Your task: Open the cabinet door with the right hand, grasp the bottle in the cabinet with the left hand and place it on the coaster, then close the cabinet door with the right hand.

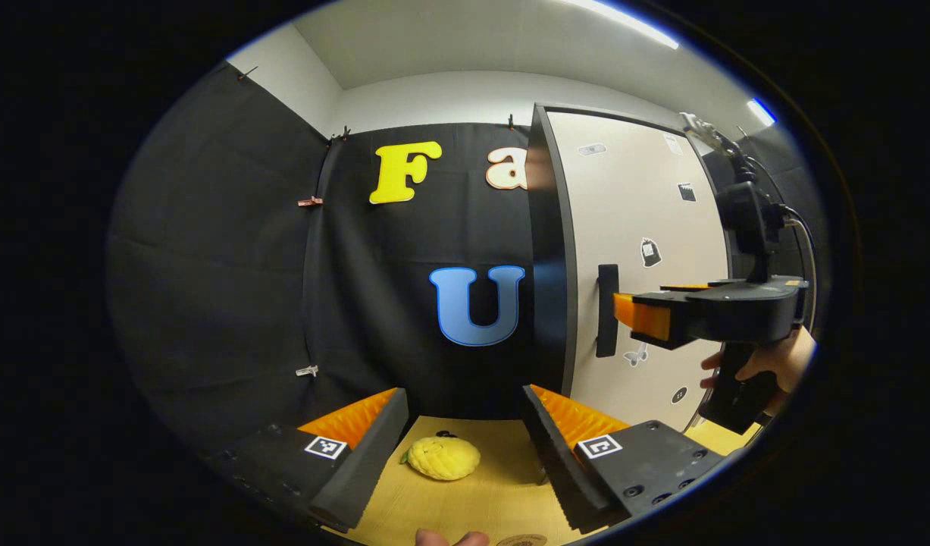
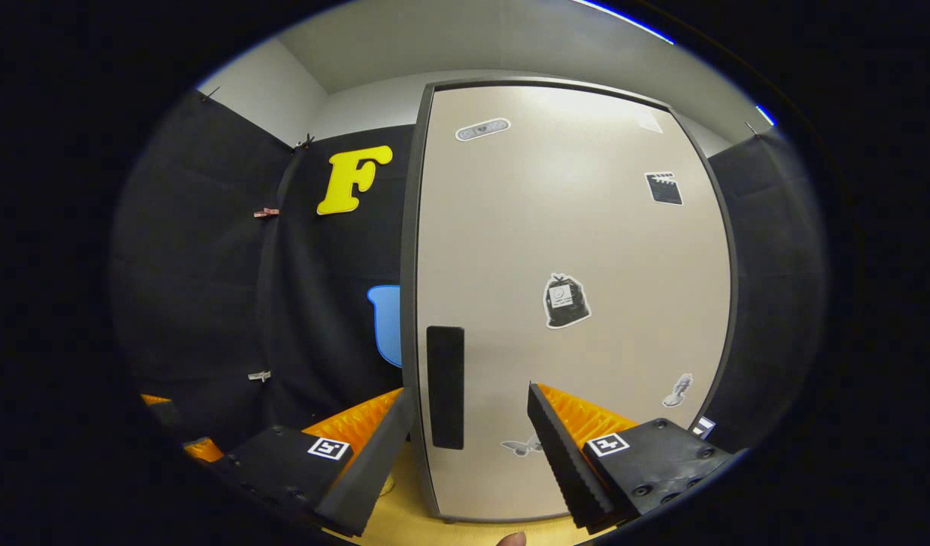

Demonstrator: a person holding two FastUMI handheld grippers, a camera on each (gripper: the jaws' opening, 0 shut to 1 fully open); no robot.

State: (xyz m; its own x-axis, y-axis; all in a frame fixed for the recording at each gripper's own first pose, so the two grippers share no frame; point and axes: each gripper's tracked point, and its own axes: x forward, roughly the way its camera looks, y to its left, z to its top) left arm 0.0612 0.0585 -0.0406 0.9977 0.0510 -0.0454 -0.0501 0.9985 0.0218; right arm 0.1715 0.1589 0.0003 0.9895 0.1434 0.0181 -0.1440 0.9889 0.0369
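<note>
The beige cabinet door [image 2: 571,250] is closed, so the inside is hidden. Its dark vertical handle [image 2: 445,387] stands between the fingers of my open right gripper [image 2: 468,394], nearer the left finger and still untouched. In the left gripper view the cabinet [image 1: 639,212] stands at the right, and the right gripper [image 1: 624,312], held by a hand [image 1: 775,364], has its tips just beside the handle [image 1: 607,311]. My left gripper [image 1: 463,394] is open and empty above the wooden table [image 1: 472,500]. The rim of a round brown coaster [image 1: 521,540] peeks in at the bottom edge.
A yellow lemon-shaped plush [image 1: 443,457] lies on the table between the left gripper's fingers. Black cloth walls close the booth at the back and left. Several stickers dot the door. A fingertip [image 1: 449,538] shows at the bottom.
</note>
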